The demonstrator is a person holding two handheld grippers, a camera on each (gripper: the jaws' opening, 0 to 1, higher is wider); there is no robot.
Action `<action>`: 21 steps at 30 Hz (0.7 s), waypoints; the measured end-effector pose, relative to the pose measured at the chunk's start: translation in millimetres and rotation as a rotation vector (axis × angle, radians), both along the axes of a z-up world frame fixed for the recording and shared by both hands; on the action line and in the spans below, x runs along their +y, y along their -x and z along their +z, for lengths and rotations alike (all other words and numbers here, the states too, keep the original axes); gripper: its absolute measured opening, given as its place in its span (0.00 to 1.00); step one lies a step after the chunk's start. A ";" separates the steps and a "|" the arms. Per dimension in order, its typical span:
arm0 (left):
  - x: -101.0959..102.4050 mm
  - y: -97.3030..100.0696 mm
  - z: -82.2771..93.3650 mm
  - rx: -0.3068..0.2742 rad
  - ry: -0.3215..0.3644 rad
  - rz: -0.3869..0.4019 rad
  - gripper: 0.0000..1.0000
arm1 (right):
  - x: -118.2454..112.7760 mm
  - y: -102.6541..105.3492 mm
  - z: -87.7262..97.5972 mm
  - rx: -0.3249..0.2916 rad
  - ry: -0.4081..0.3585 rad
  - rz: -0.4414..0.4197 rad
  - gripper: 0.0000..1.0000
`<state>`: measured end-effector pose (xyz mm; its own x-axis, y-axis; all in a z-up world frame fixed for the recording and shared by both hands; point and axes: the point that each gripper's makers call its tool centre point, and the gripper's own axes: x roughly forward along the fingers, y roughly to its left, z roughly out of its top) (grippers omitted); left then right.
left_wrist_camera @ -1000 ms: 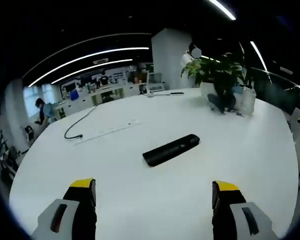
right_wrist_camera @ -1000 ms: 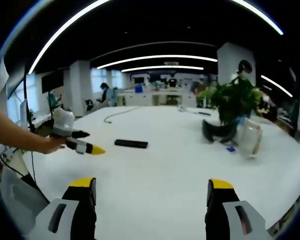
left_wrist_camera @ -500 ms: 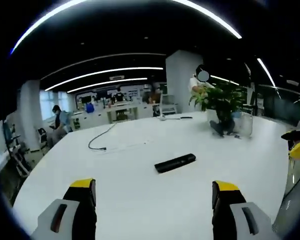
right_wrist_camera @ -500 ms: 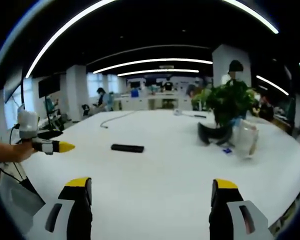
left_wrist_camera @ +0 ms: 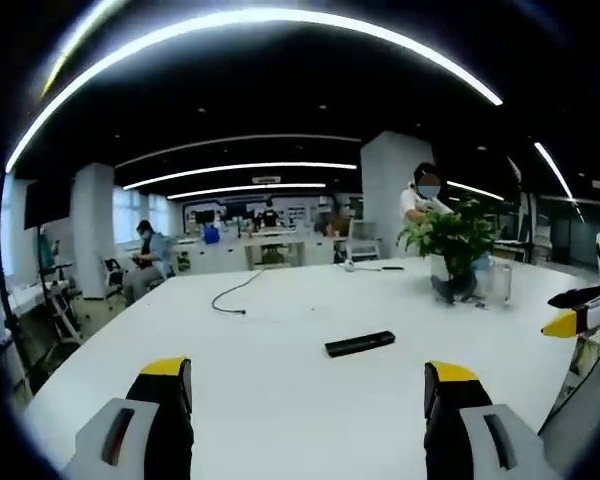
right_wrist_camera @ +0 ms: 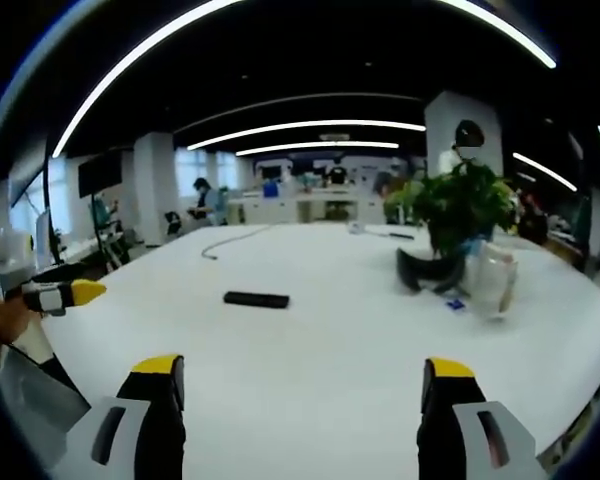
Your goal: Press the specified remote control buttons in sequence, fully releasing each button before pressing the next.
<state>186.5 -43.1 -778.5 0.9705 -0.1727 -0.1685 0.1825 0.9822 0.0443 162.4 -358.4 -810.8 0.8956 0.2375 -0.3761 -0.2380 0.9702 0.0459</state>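
Left gripper [left_wrist_camera: 308, 385]: jaws spread wide, nothing between them, held above the near edge of the white table [left_wrist_camera: 280, 400]. Right gripper [right_wrist_camera: 298, 385]: likewise spread and empty. Remote control [left_wrist_camera: 360, 344]: black bar lying flat mid-table, well apart from both grippers, ahead and slightly right of the left one, ahead and left of the right one [right_wrist_camera: 256, 299]; long axis roughly crosswise to either approach. Neither gripper judged clearly nearer.

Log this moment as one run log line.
left gripper: open, raised | right gripper: open, raised | remote: flat on table, untouched | plant: behind
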 end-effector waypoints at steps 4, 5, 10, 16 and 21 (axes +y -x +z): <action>-0.2 6.1 -6.4 -0.004 0.000 0.009 1.00 | -0.7 -0.4 -2.5 0.014 -0.003 -0.002 0.98; -0.2 6.5 -8.8 -0.009 -0.005 0.015 1.00 | -0.9 -0.5 -3.0 0.016 -0.002 -0.003 0.98; 1.5 5.9 -8.7 0.003 -0.038 0.024 1.00 | -1.1 -0.6 -6.5 0.033 0.005 -0.004 0.97; 12.3 17.3 -11.9 0.015 -0.066 0.058 1.00 | -2.4 -0.8 -7.7 0.040 0.001 -0.008 0.97; 15.6 21.1 -12.5 -0.007 -0.133 0.067 1.00 | -1.3 -0.7 -10.2 0.050 0.004 -0.003 0.96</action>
